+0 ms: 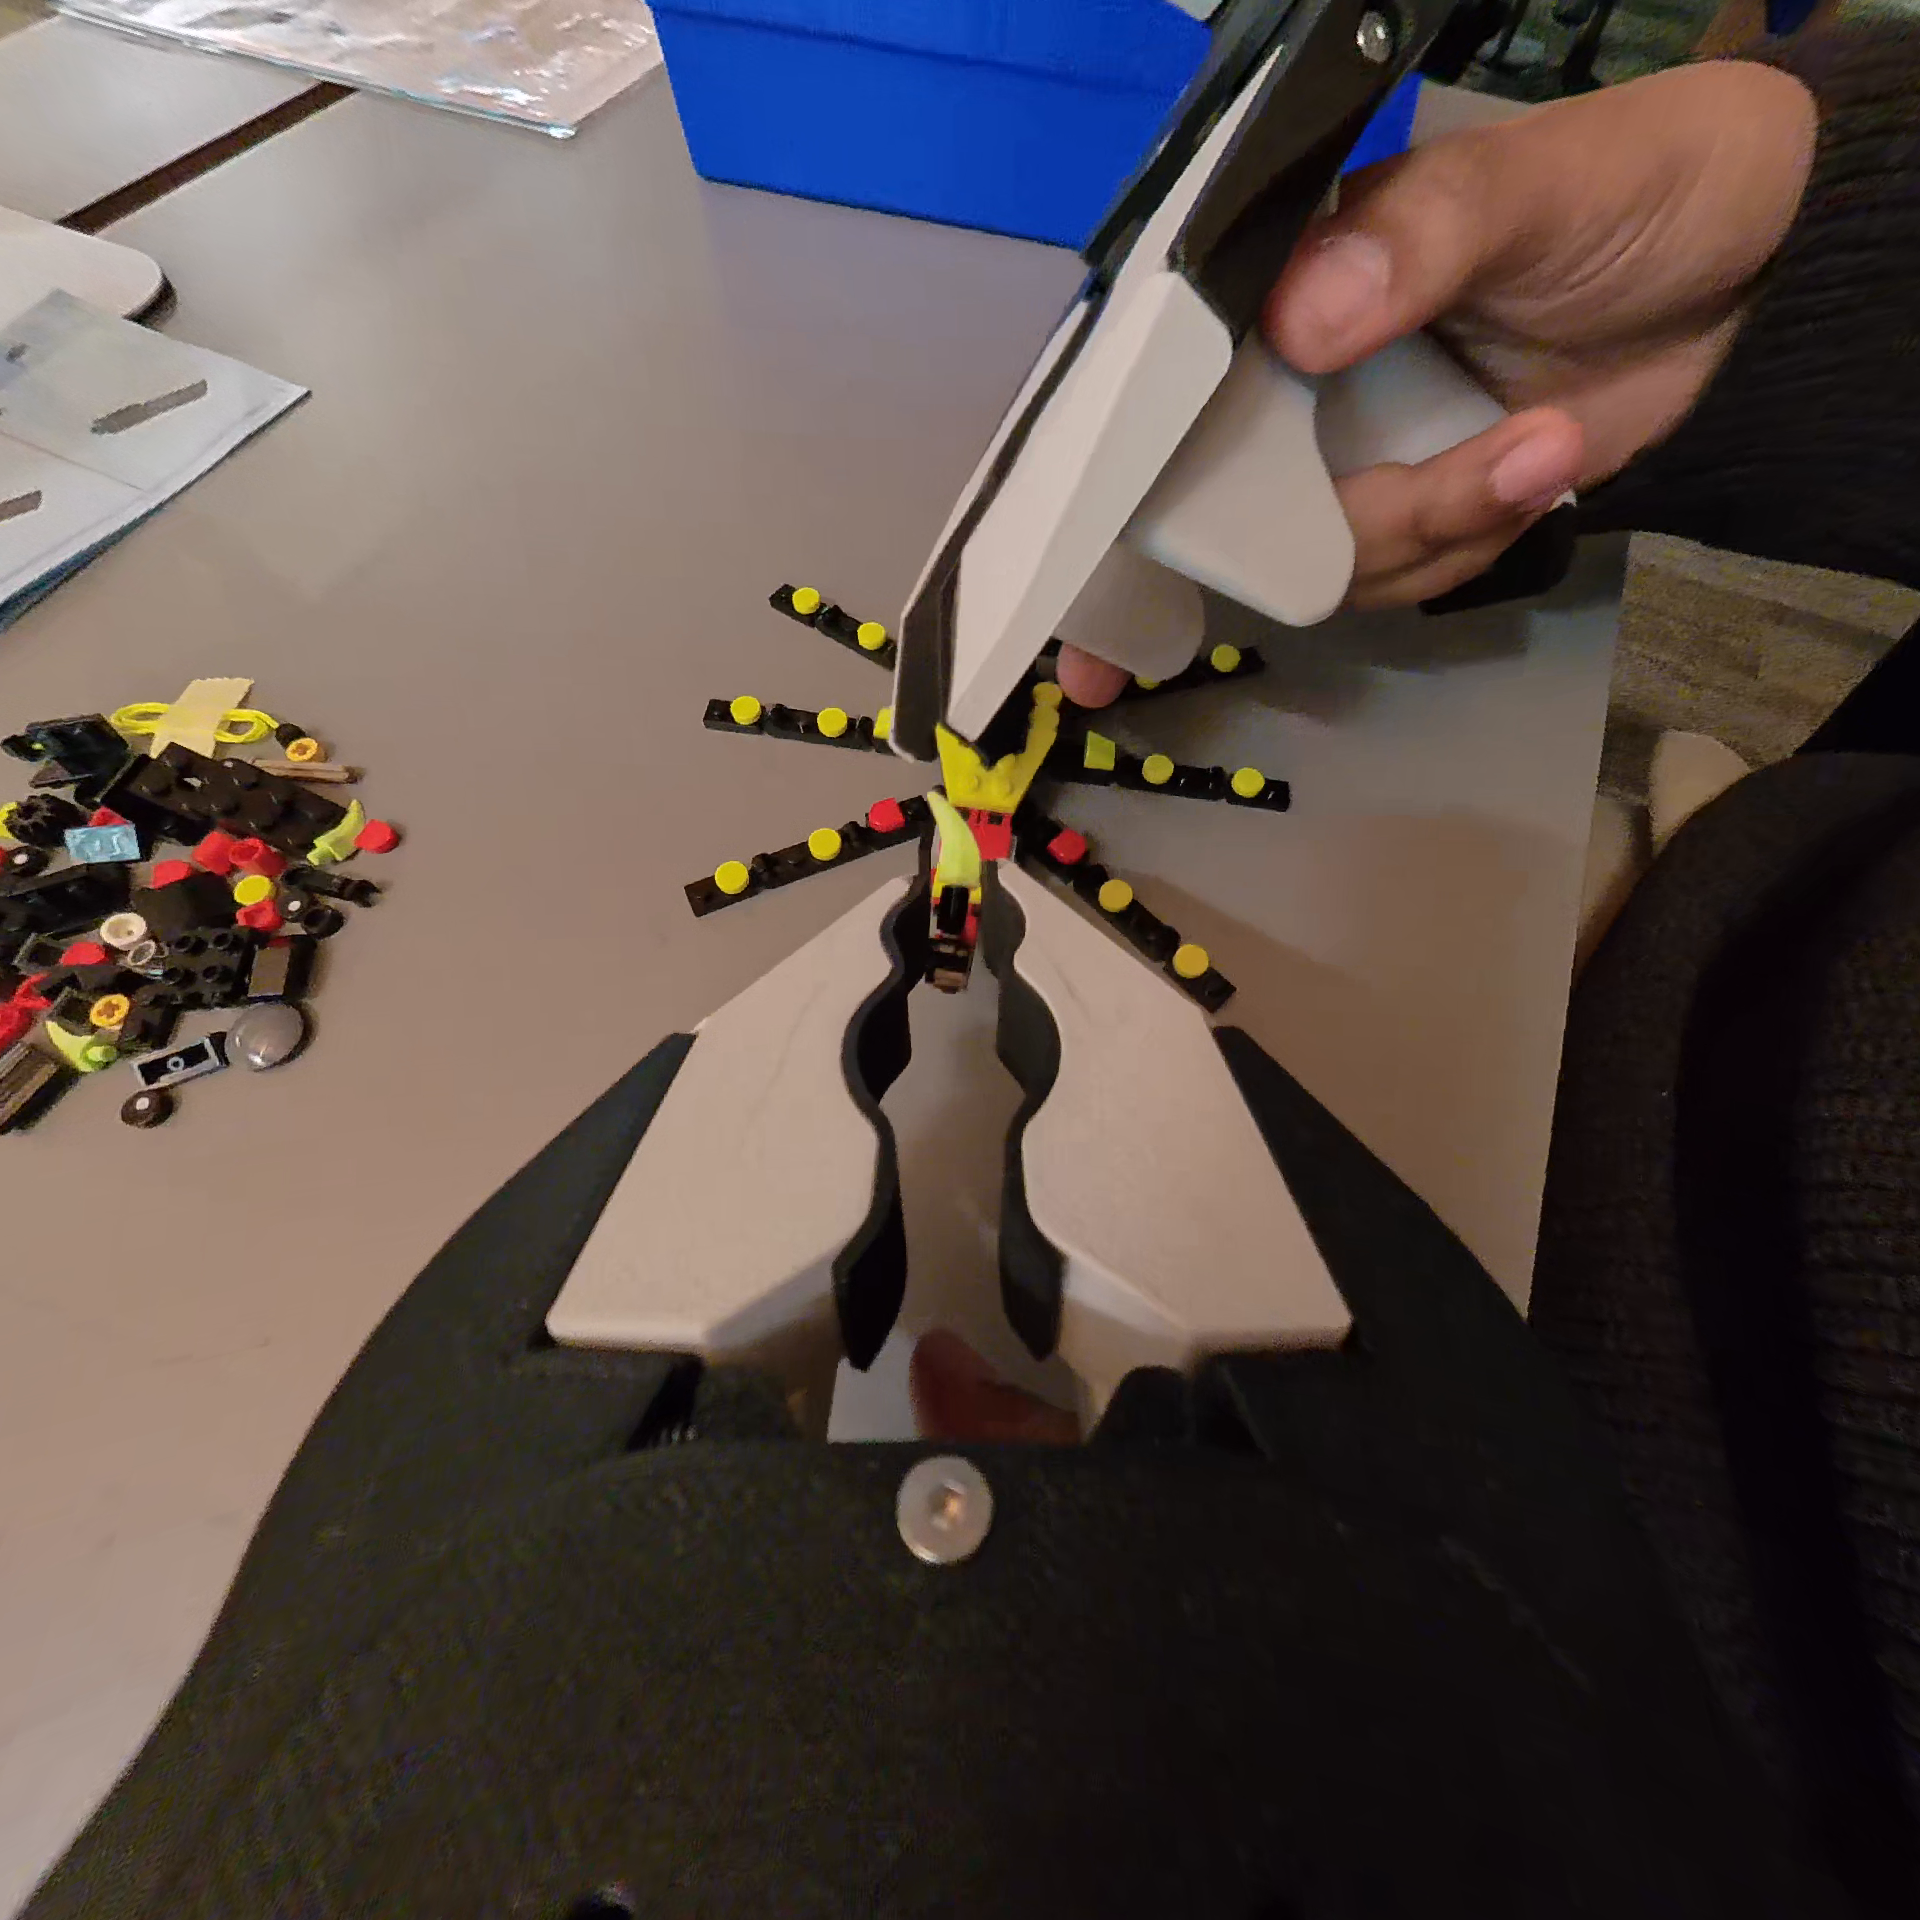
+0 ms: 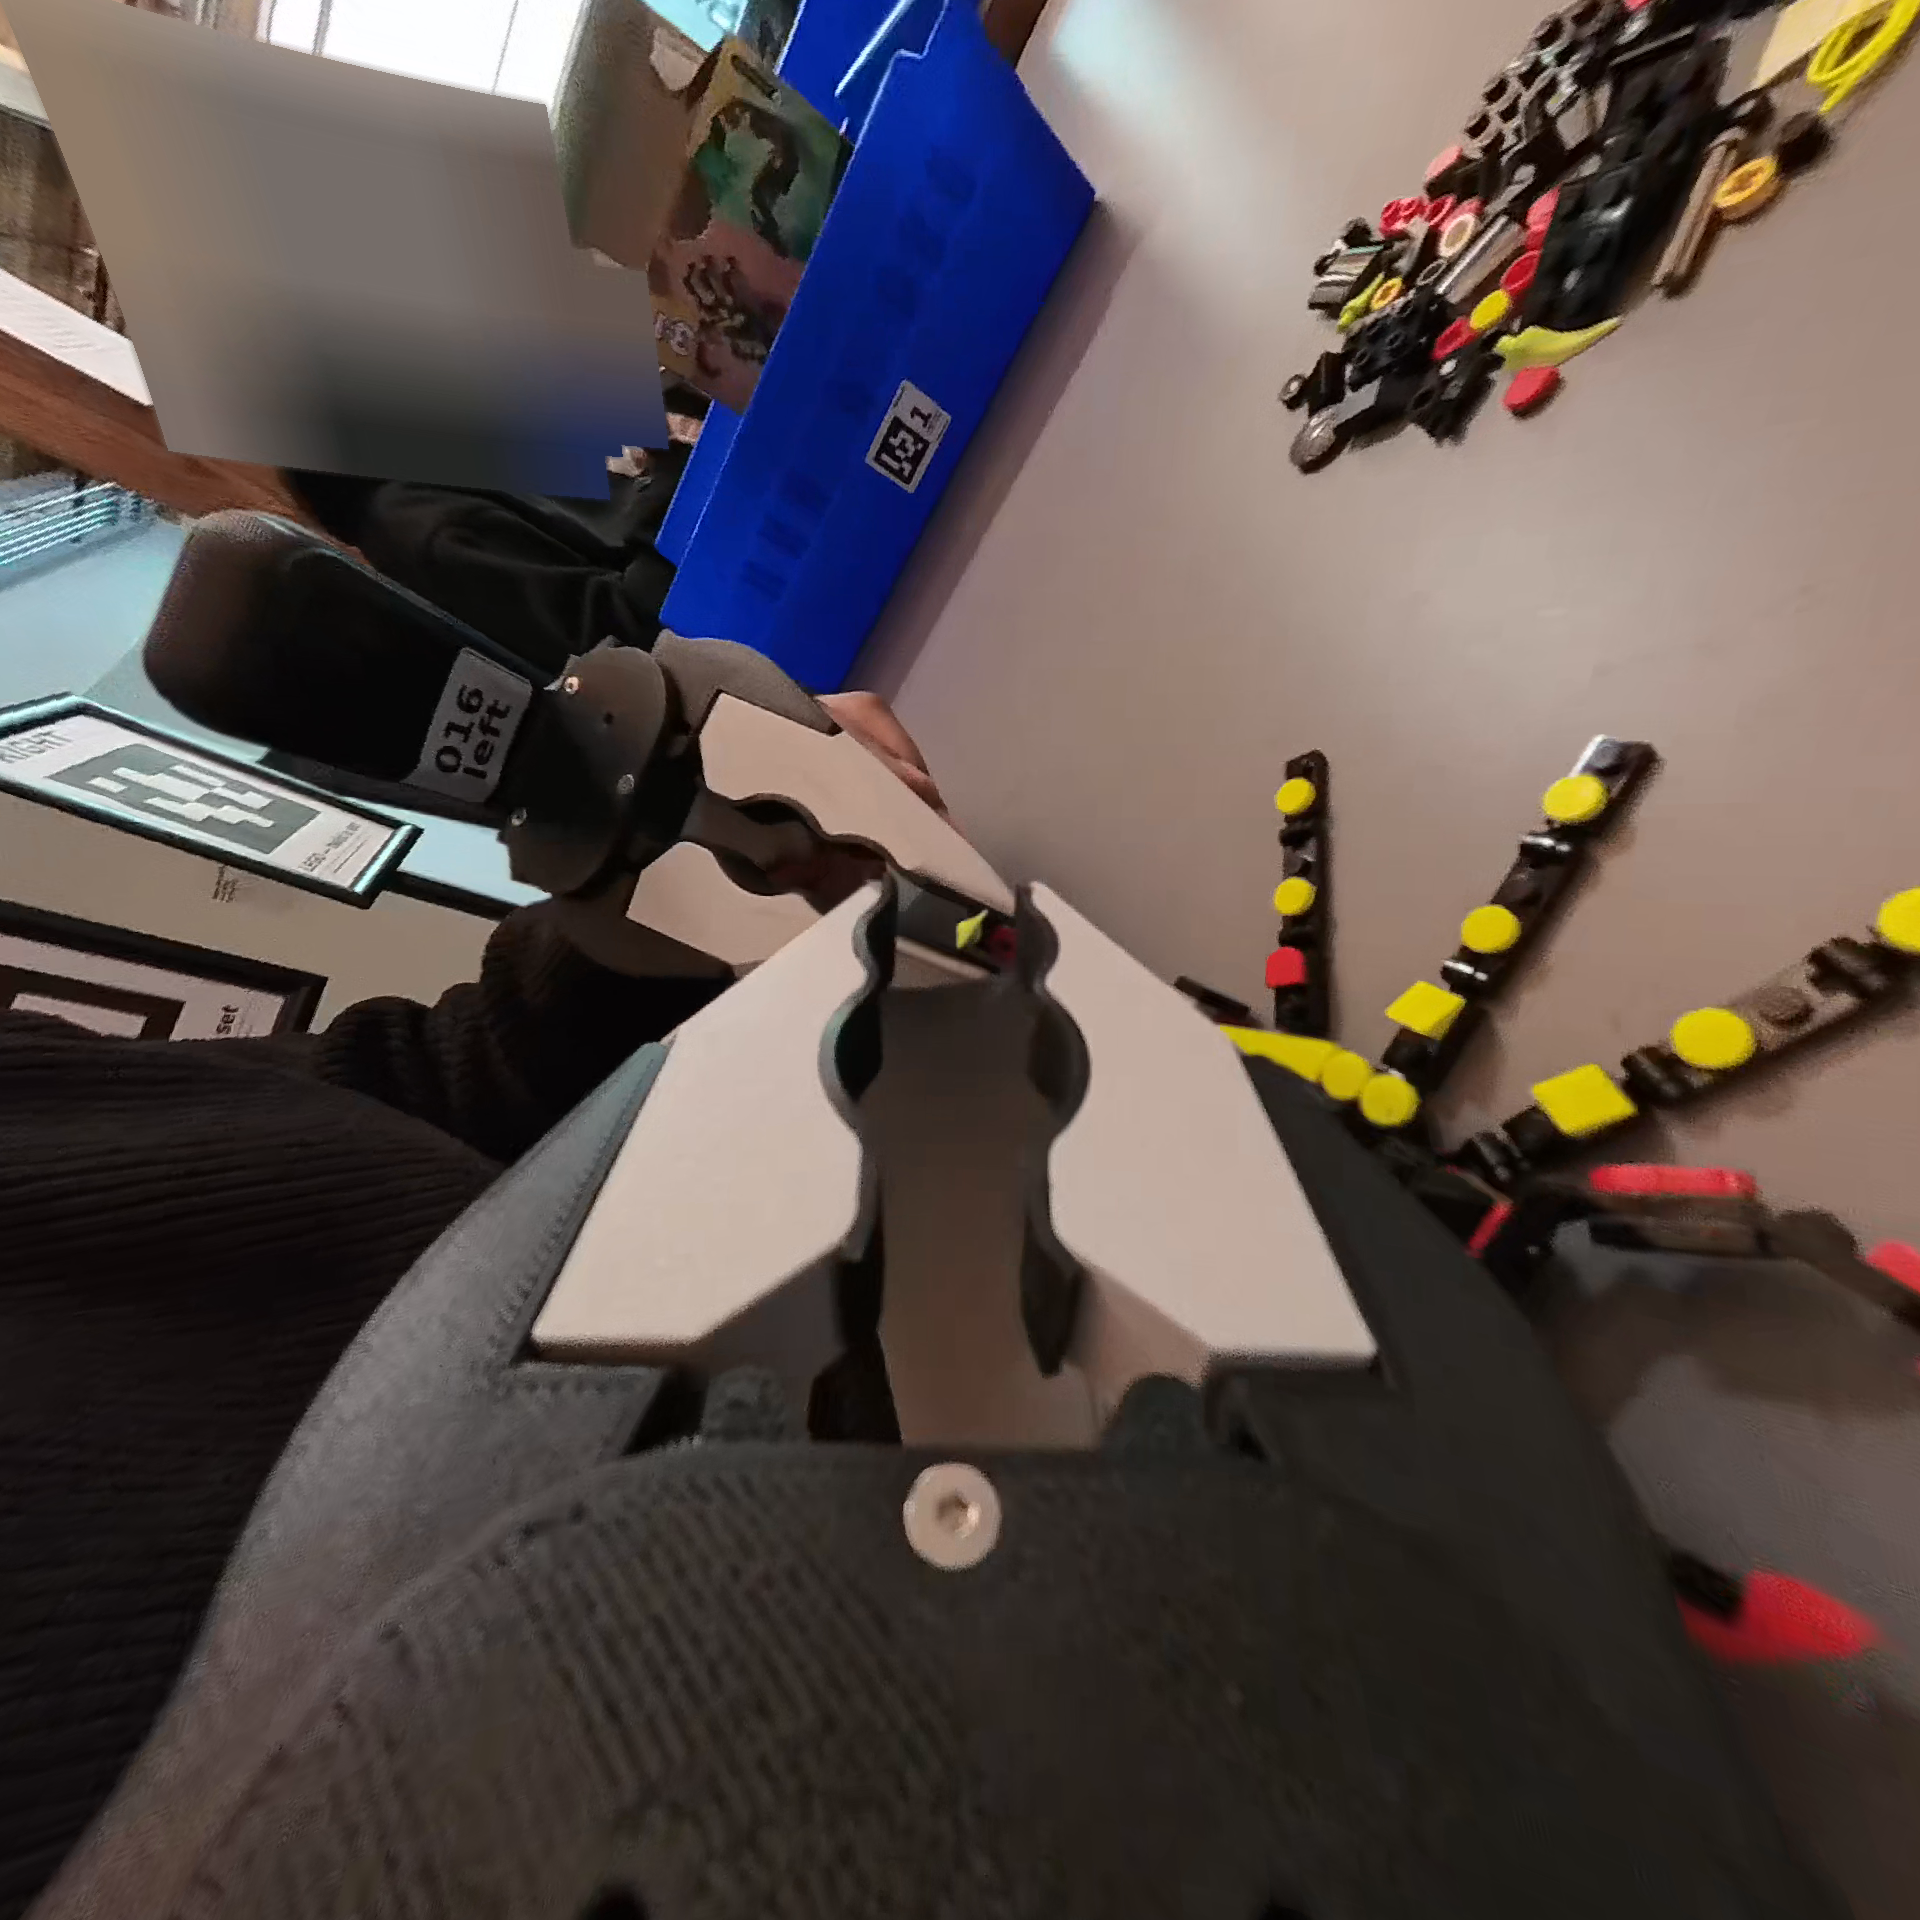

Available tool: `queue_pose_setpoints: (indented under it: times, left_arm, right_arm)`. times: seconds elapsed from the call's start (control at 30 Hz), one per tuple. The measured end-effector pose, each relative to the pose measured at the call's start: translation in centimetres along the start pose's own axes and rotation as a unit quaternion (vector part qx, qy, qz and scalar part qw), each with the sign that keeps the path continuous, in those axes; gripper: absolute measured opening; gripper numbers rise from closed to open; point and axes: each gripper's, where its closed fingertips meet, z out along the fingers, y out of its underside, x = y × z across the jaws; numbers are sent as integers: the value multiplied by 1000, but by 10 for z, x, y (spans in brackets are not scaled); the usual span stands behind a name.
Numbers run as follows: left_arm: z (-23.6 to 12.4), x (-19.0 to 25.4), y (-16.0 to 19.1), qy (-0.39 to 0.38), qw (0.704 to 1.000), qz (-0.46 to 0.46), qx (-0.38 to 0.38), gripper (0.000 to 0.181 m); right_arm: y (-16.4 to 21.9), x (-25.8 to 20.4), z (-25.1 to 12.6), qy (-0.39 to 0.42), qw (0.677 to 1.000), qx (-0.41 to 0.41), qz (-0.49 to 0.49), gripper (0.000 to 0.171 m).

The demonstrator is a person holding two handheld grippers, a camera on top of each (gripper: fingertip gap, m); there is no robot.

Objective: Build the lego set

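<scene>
A spider-like brick model lies on the grey table, with black legs carrying yellow and red studs. My left gripper is shut on the model's red and black body from the near side. My right gripper, held by a hand, comes down from the upper right with its tips closed on the model's yellow top piece. In the right wrist view my right gripper straddles a yellow-green and red bit of the model, right against the left gripper's fingers. The legs fan out to the right.
A pile of loose black, red and yellow bricks lies to the left and also shows in the right wrist view. A blue bin stands behind the model. A booklet and a plastic bag lie far left. The table edge is close on the right. Less than 4 cm separates the two grippers' tips.
</scene>
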Motion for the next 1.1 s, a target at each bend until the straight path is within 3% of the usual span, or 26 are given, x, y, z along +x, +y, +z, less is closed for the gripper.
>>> queue_pose_setpoints:
  times: [0.2,0.5,0.7,0.8,0.93,1.1]
  left_arm:
    - [2,7,0,12,1000,5,0,16]
    - [1,4,8,16,1000,-14,-23,36]
    - [2,7,10,25,999,-13,-27,19]
    - [1,6,7,22,999,-11,-21,8]
    - [0,6,6,25,999,-14,-19,8]
    - [3,19,8,51,998,-4,-21,35]
  right_arm:
    - [21,0,2,20,1000,-16,11,26]
    - [13,-1,4,-1,1000,8,29,25]
    - [17,2,11,5,999,4,33,25]
    - [18,5,14,13,999,2,30,12]
    - [17,2,15,-5,999,7,40,2]
    - [16,3,15,-8,999,5,38,1]
